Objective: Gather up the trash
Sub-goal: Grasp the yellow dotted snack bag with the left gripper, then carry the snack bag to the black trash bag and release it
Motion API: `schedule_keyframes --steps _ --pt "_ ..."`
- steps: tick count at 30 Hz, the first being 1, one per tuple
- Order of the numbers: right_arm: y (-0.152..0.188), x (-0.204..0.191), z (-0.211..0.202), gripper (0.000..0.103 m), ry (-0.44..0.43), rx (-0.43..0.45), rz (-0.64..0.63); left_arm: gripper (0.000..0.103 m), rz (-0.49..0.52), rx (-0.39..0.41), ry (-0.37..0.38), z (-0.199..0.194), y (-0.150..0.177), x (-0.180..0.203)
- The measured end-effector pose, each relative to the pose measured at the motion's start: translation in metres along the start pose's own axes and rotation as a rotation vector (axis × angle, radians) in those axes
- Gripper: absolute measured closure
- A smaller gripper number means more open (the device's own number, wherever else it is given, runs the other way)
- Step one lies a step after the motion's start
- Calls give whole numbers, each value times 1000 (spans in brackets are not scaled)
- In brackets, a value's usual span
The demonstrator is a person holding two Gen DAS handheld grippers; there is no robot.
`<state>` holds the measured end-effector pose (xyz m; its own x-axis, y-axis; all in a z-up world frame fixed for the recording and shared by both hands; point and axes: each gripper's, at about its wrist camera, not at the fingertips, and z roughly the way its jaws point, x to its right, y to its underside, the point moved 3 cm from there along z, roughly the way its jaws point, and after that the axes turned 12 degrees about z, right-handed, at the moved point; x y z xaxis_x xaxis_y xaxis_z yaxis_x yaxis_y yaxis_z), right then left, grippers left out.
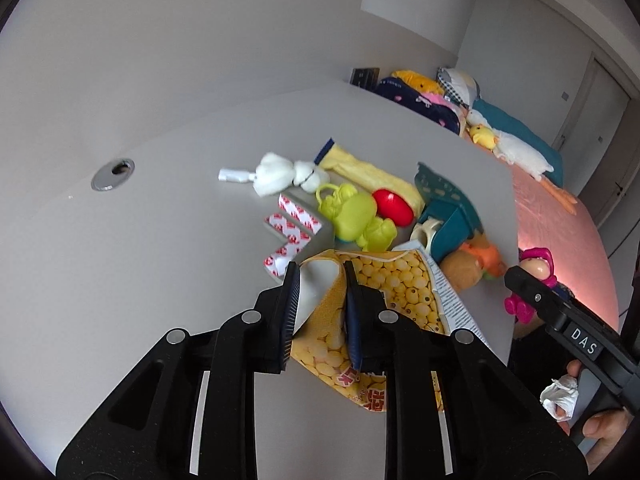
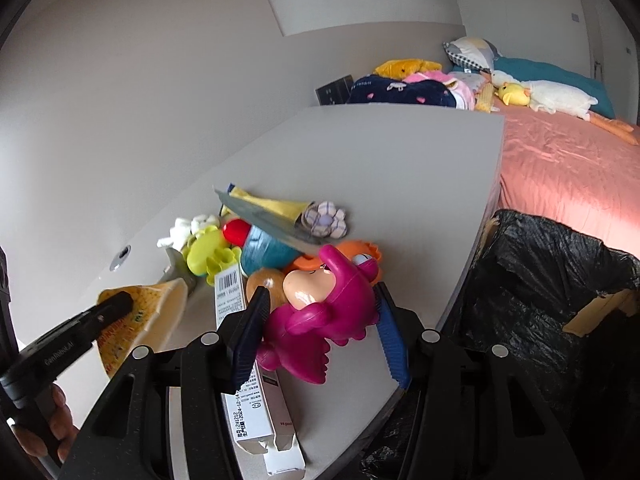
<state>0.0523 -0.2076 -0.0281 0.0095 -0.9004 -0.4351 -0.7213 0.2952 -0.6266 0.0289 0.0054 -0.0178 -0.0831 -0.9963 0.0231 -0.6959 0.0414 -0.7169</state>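
Note:
My left gripper (image 1: 321,266) is shut on the top edge of a yellow snack bag (image 1: 400,280) printed with round yellow balls, which hangs a little above the grey table (image 1: 160,240). The same bag (image 2: 160,308) shows at the left of the right wrist view. My right gripper (image 2: 322,289) is shut on a magenta plastic toy figure (image 2: 340,304), with both pads against its sides, near the table's right edge. A crumpled white tissue (image 1: 276,174) lies farther back on the table.
A bin lined with a black bag (image 2: 540,280) stands beside the table's right edge. A long white carton (image 2: 248,400) lies under the right gripper. A green toy (image 1: 352,216), a red egg (image 1: 394,206) and a teal piece (image 1: 448,216) crowd the middle. A pink bed (image 2: 560,160) lies beyond.

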Motion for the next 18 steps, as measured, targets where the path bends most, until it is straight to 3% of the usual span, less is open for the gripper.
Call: schedule_keyframes --steps 9,18 --pt "-16 22 -31 49 12 62 12 82 59 61 45 -13 -26 43" --pt "-28 58 -54 49 64 104 43 82 111 66 110 -3 -39 87"
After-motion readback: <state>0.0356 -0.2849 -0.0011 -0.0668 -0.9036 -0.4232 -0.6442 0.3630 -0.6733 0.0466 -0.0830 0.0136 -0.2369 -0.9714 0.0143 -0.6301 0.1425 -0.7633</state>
